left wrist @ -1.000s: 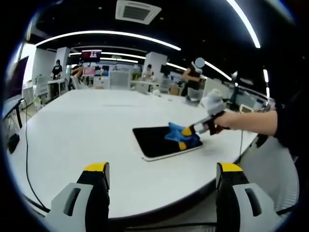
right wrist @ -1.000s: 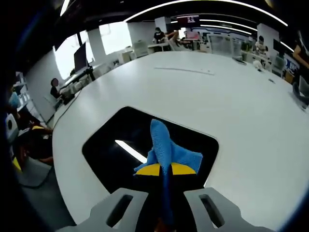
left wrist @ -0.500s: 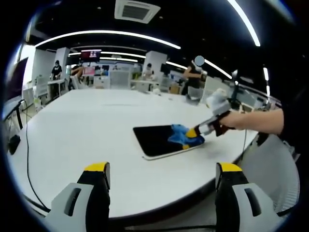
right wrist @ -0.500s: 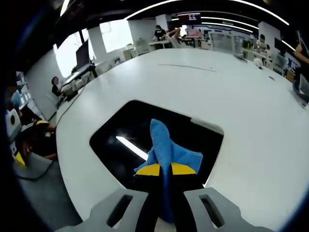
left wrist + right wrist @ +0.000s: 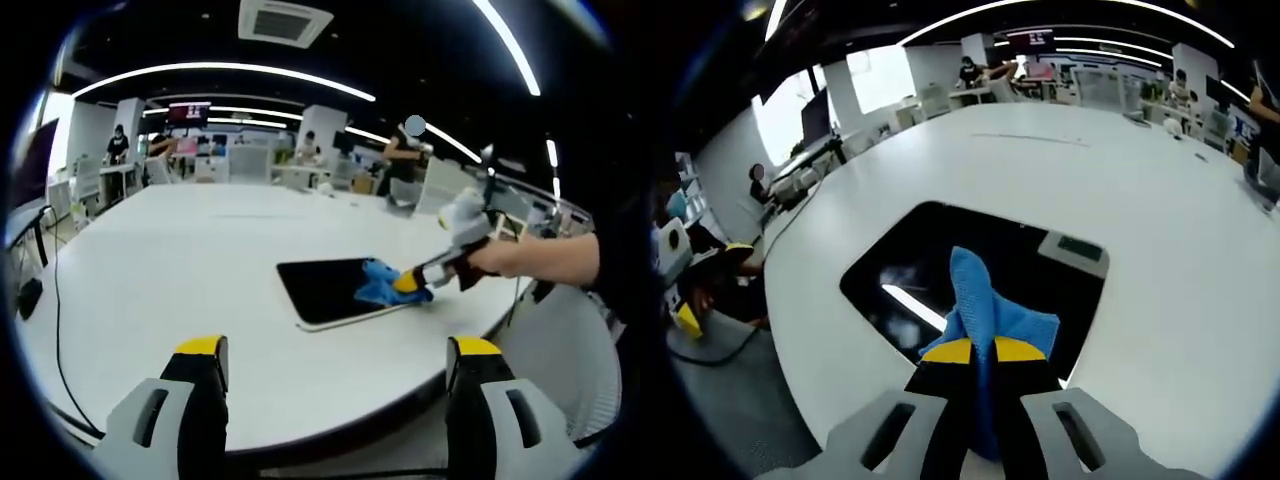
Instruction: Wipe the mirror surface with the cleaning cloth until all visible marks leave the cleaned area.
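Mirror (image 5: 980, 265) looks slick and fragile; my right gripper (image 5: 980, 352) pinches the soft, light cloth (image 5: 985, 305) by its bunched edge — left gripper (image 5: 340, 360) hangs spread, empty.

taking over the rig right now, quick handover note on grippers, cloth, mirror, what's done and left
Right gripper: shut on the blue cloth, pressing it on the mirror's near edge.
Left gripper: open, holding nothing, hanging off the table's edge, away from the mirror.
Mirror: flat on the white table, near the right-hand edge.
Done: wiping is under way.
Left: marks too small to judge from here; check the far part, which the cloth isn't on.
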{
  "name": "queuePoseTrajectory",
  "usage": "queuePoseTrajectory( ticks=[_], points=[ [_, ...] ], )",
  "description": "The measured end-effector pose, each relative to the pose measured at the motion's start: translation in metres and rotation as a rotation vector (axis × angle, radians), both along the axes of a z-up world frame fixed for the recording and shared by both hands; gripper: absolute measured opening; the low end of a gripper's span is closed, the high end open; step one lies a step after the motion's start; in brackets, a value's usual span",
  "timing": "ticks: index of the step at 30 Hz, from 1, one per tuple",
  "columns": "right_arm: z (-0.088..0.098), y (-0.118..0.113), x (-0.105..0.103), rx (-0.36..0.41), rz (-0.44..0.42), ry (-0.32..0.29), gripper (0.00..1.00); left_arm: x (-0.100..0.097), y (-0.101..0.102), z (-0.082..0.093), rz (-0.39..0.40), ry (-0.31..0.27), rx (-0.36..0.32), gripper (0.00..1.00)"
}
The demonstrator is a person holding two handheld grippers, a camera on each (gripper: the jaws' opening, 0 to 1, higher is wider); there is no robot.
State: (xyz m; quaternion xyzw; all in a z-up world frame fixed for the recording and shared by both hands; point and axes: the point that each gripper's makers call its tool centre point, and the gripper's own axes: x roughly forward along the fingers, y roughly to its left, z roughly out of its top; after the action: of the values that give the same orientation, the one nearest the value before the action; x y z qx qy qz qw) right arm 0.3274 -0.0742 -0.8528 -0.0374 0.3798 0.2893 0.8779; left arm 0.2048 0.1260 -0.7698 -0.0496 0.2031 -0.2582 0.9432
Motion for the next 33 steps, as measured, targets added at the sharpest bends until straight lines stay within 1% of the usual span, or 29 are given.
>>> queuePoseTrajectory(
  ticks=[3, 7, 11, 18, 21, 28, 33],
  points=[
    [0.0002, 0.0013, -0.0043, -0.005, 0.005, -0.003, 0.00, -0.0010, -0.0016, -0.0018, -0.014, 0.009, 0.009, 0.91],
    [0.0000, 0.0017, -0.0059, -0.010, 0.013, -0.004, 0.00, -0.0008, -0.0001, -0.0018, -0.005, 0.008, 0.008, 0.91],
    [-0.0004, 0.0029, -0.0082, -0.036, 0.032, -0.012, 0.00, -0.0006, 0.0000, -0.0019, -0.007, 0.008, 0.009, 0.91],
    [-0.0005, 0.0024, -0.0079, -0.046, 0.042, -0.018, 0.00, -0.0007, 0.0004, -0.0018, -0.002, 0.008, 0.009, 0.90],
    [-0.0008, 0.0027, -0.0076, -0.069, 0.064, -0.039, 0.00, -0.0009, -0.0002, -0.0019, -0.008, 0.008, 0.008, 0.91],
    [-0.0008, 0.0026, -0.0076, -0.082, 0.075, -0.043, 0.00, -0.0005, -0.0008, -0.0009, -0.011, 0.005, -0.001, 0.91],
    [-0.0009, -0.0047, -0.0071, -0.086, 0.066, -0.042, 0.00, -0.0009, -0.0009, -0.0008, -0.012, 0.004, -0.004, 0.91]
  ],
)
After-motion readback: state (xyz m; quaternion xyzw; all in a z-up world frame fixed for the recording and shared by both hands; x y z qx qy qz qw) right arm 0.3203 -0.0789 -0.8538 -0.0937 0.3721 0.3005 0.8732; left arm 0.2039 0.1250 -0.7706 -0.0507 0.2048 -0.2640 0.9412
